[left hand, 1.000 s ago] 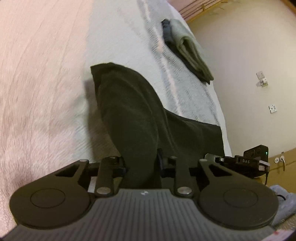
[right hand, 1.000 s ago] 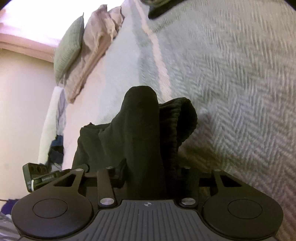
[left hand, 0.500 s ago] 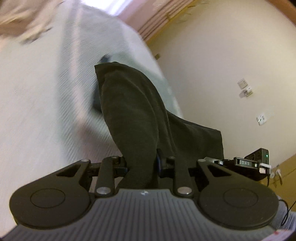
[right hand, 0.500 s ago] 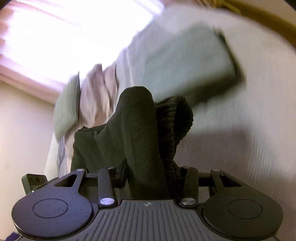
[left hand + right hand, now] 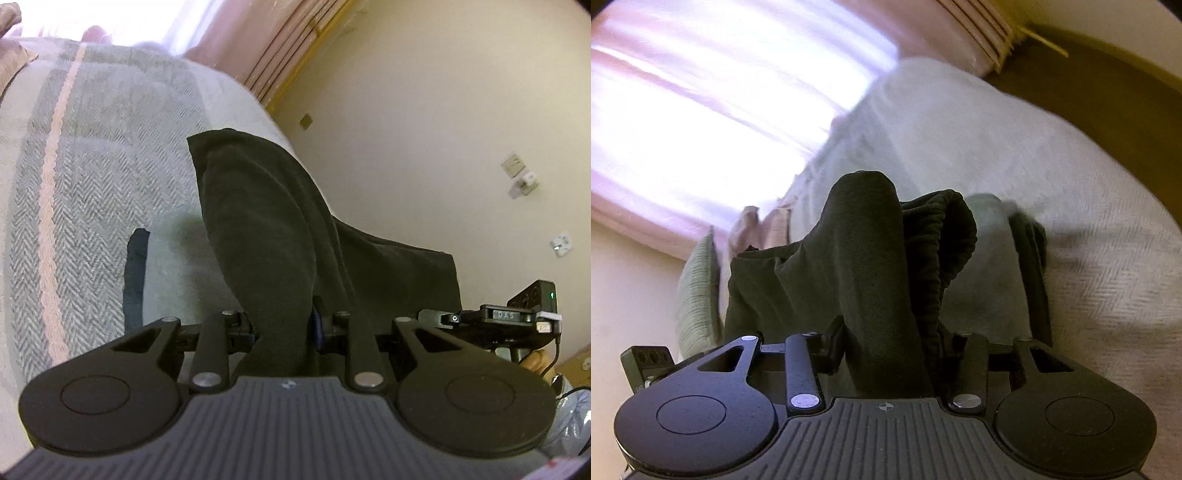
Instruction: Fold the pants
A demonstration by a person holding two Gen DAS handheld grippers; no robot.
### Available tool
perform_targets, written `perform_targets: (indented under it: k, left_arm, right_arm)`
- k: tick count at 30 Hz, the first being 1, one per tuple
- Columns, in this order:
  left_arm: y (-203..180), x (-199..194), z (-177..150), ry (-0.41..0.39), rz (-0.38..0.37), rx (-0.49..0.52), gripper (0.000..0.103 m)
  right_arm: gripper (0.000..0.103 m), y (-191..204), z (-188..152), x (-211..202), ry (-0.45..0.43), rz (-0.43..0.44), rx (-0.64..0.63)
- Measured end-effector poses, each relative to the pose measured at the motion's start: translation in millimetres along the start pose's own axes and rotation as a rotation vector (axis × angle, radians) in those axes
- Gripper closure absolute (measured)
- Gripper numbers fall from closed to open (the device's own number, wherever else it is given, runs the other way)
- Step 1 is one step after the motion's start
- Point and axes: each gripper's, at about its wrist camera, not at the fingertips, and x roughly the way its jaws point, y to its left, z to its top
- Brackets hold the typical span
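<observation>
Both hand-held grippers, left point(image 5: 284, 325) and right point(image 5: 892, 350), clamp the dark pants point(image 5: 258, 229) stretched between them above the bed's point(image 5: 92, 184) far corner.

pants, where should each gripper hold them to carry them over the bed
Keep the two-ended hold. The left gripper pinches a flat, thin edge of the pants. The right gripper clamps the thick bunched ribbed band. Each comes in from the near side, fabric standing up between its fingers, so the cloth spans between them.
</observation>
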Motion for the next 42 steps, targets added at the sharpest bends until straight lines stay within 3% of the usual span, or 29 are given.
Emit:
perform_targets:
  k: [5,11,13,16,18,22,23,25,27,28,31,33,36,38,42]
  left_arm:
    - [23,34,1,0.055,0.003,0.000,0.079]
    - [37,49,3,-0.003,-0.036,-0.045,0.079]
    - [37,55,3,-0.002,-0.028,-0.016,0.077]
    - [38,65,-1,0.022,0.013,0.006,0.071]
    - [42,62,1,0.031,0.021,-0.003,0.069]
    - [39,26,8,0.009,0.101,0.044,0.073]
    - [34,16,10,-0.018,0.146,0.082,0.074]
    - [19,1,15,-0.090,0.194,0.157,0.074]
    - [5,0,24,-0.145,0.204,0.180,0.074]
    - [-3,5,26,-0.165,0.209,0.194,0.074]
    - [-23,41,30,-0.152,0.241,0.253,0.074]
    - [-25,71,26,-0.116,0.287,0.272,0.077]
    - [-9,106,9,-0.063,0.354,0.248,0.081]
    - [-4,112,-2,-0.085,0.370,0.253,0.081]
    - [-10,113,-3,-0.090,0.411,0.315,0.081]
  right_arm:
    - [0.058,-27,-3,14,-0.007,-0.042,0.008]
    - [0.058,-33,2,10,-0.061,-0.029,0.018]
    - [0.055,-42,-4,14,-0.061,-0.039,0.002]
    - [0.041,-49,-10,13,-0.067,-0.049,0.046]
    - [0.040,-29,-11,-6,-0.110,-0.129,-0.028]
    - [0.040,16,-25,-62,-0.363,-0.390,-0.277]
    - [0.041,27,-30,-67,-0.411,-0.399,-0.340]
    - [0.057,47,-38,-59,-0.426,-0.392,-0.453]
    - [0.085,63,-45,-34,-0.408,-0.422,-0.579]
    - [0.089,65,-47,-21,-0.401,-0.452,-0.620]
    - [0.091,50,-50,24,-0.388,-0.584,-0.720]
    - [0.091,26,-49,41,-0.348,-0.625,-0.708]
    - [0.091,-10,-52,38,-0.359,-0.555,-0.613]
    - [0.091,-22,-54,32,-0.380,-0.503,-0.555]
    - [0.091,-11,-48,4,-0.374,-0.457,-0.481]
